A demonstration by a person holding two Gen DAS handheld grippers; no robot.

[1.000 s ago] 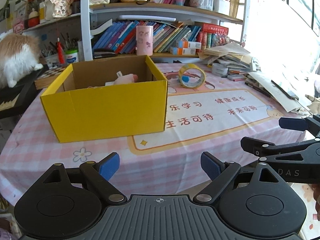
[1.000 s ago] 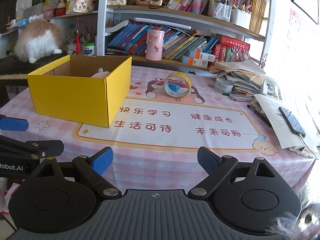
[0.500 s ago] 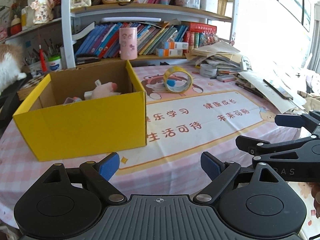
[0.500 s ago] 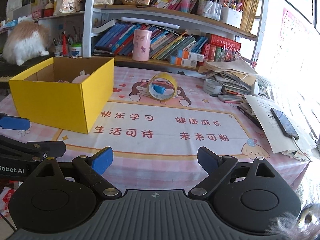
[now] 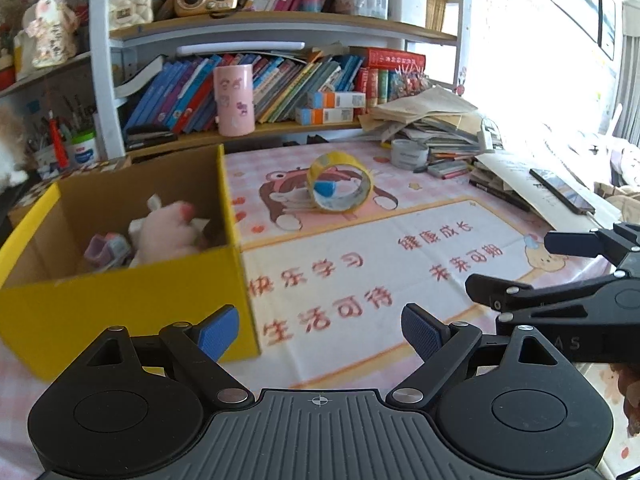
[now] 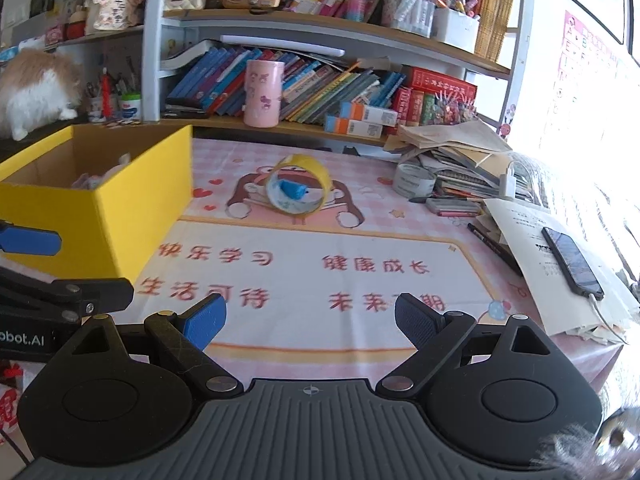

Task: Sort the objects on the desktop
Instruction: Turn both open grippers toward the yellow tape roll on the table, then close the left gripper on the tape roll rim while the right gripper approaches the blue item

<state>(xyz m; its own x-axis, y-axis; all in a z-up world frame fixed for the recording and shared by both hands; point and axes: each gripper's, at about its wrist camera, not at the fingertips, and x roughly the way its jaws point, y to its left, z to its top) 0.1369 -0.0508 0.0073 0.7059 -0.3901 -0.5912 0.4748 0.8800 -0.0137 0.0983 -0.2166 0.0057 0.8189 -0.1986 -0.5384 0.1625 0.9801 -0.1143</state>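
A yellow cardboard box (image 5: 120,312) stands at the left of the table, also in the right wrist view (image 6: 132,216). A pink plush toy (image 5: 168,232) and a small purple item (image 5: 106,248) lie inside it. A yellow tape roll (image 5: 340,188) stands on edge on the mat beyond, also in the right wrist view (image 6: 299,190), with a small blue thing inside it. My left gripper (image 5: 320,332) is open and empty over the near table beside the box. My right gripper (image 6: 310,320) is open and empty over the mat's front.
A printed mat (image 6: 312,264) covers the pink checked tablecloth. A pile of papers and books (image 6: 452,160), pens and a phone (image 6: 572,260) fill the right side. A bookshelf with a pink cup (image 6: 262,94) stands behind. A fluffy cat (image 6: 32,88) sits far left.
Both grippers have moved forward and to the right over the table; the box has slid left in view and the tape roll looks nearer. Both stay open.
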